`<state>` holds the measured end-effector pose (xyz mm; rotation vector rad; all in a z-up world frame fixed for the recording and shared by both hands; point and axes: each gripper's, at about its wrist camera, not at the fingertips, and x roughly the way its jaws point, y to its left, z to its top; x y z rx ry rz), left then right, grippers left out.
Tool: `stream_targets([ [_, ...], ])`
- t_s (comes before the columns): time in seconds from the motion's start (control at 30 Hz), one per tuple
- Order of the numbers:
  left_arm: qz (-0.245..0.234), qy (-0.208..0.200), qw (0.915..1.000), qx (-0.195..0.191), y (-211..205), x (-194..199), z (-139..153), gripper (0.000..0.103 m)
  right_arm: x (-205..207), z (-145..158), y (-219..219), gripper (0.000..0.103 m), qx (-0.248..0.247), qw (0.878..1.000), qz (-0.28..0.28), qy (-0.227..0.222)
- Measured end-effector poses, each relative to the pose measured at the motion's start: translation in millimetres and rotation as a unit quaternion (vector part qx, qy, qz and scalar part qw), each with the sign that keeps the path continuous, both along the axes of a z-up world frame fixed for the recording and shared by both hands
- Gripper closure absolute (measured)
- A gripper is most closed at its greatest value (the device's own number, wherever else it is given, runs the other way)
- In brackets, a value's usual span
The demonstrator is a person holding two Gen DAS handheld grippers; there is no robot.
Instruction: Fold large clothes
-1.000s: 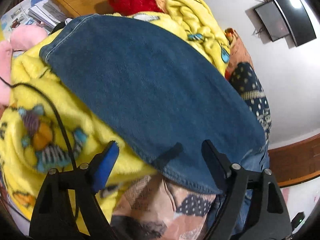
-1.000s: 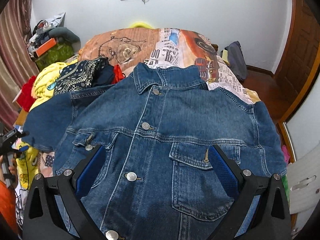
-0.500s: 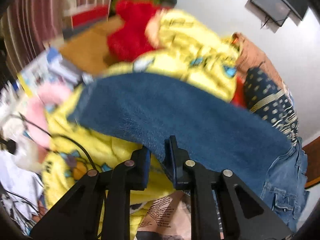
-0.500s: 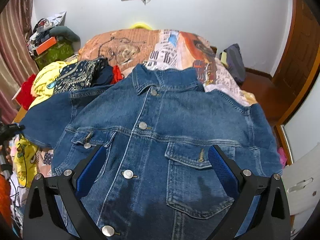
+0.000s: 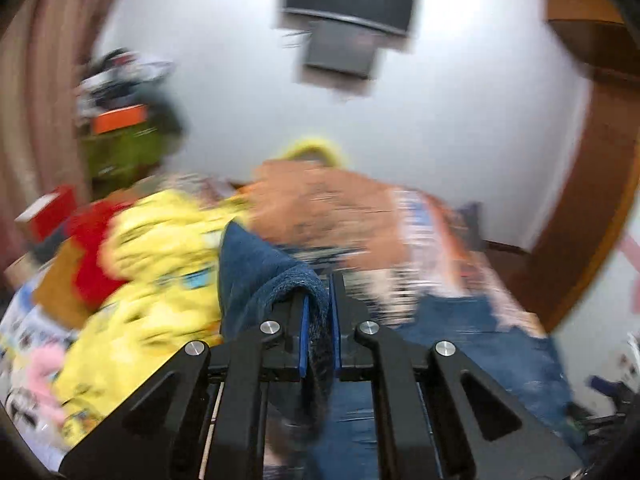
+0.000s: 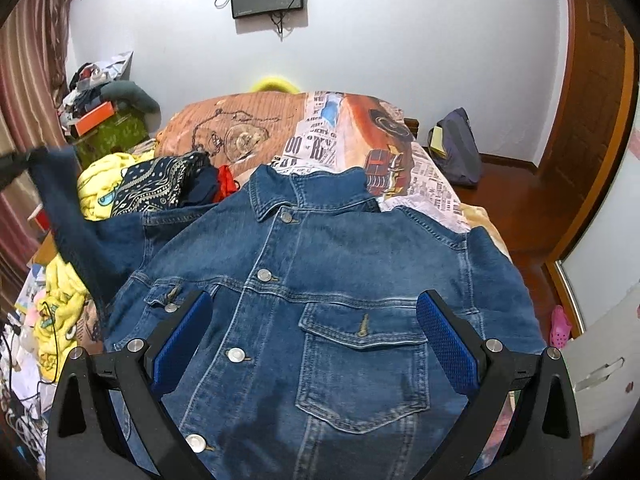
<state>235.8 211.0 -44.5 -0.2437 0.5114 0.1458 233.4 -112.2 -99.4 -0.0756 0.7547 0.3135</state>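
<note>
A blue denim jacket (image 6: 332, 280) lies front up and buttoned on the bed, collar toward the far wall. My left gripper (image 5: 318, 300) is shut on the jacket's sleeve (image 5: 256, 272), whose cloth folds over and between the blue pads; the left wrist view is blurred by motion. In the right wrist view that sleeve (image 6: 68, 216) rises at the far left, with the left gripper's black tip at its end. My right gripper (image 6: 312, 320) hangs open above the jacket's chest pockets, nothing between its fingers.
The bed (image 6: 320, 136) has a printed orange and newspaper-pattern cover. A yellow blanket (image 6: 96, 184) and dark patterned cloth (image 6: 160, 184) pile at its left. Clutter and cables crowd the floor at lower left. A dark backpack (image 6: 456, 152) and wooden door (image 6: 592, 120) stand at right.
The left gripper closed on the sleeve's edge, then rose and rolled, lifting the sleeve off the yellow blanket. The right gripper stayed open and drifted slightly over the jacket.
</note>
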Motion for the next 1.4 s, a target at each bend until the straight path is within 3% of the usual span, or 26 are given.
stream_targets([
  [0.13,-0.072,0.019,0.9966,0.033,-73,27,-5,0.096,-5,-1,-17,0.002,0.019,1.0,-0.001,0.001],
  [0.23,-0.128,0.058,0.989,0.045,-126,42,-35,0.096,-8,-5,-31,0.002,0.024,1.0,-0.008,0.005],
  [0.43,-0.203,0.201,0.9571,0.046,-202,70,-132,0.096,-10,-18,-53,0.002,0.014,0.999,-0.019,0.022],
  [0.5,-0.219,0.239,0.9454,0.033,-212,72,-161,0.095,-10,-24,-59,0.002,0.008,0.999,-0.022,0.027],
  [0.57,-0.225,0.252,0.9403,0.041,-222,68,-175,0.095,-11,-30,-63,0.002,-0.005,0.999,-0.024,0.033],
  [0.73,-0.235,0.256,0.9373,0.031,-217,62,-169,0.092,-9,-35,-67,0.002,-0.026,0.999,-0.026,0.04],
  [0.83,-0.238,0.245,0.9399,0.005,-208,53,-156,0.086,-9,-30,-64,0.002,-0.029,0.999,-0.021,0.036],
  [0.9,-0.228,0.231,0.9459,-0.001,-200,47,-145,0.065,-8,-25,-60,0.002,-0.03,0.999,-0.017,0.029],
  [1.07,-0.199,0.18,0.9635,0.002,-167,24,-114,0.062,-8,-8,-34,0.002,-0.042,0.999,0.011,0.003],
  [1.2,-0.15,0.141,0.9783,0.018,-129,5,-90,0.049,-9,4,-3,0.002,-0.068,0.996,0.044,-0.027],
  [1.4,-0.075,0.124,0.9886,0.041,-69,-18,-85,0.046,-15,5,60,0.002,-0.11,0.985,0.119,-0.059],
])
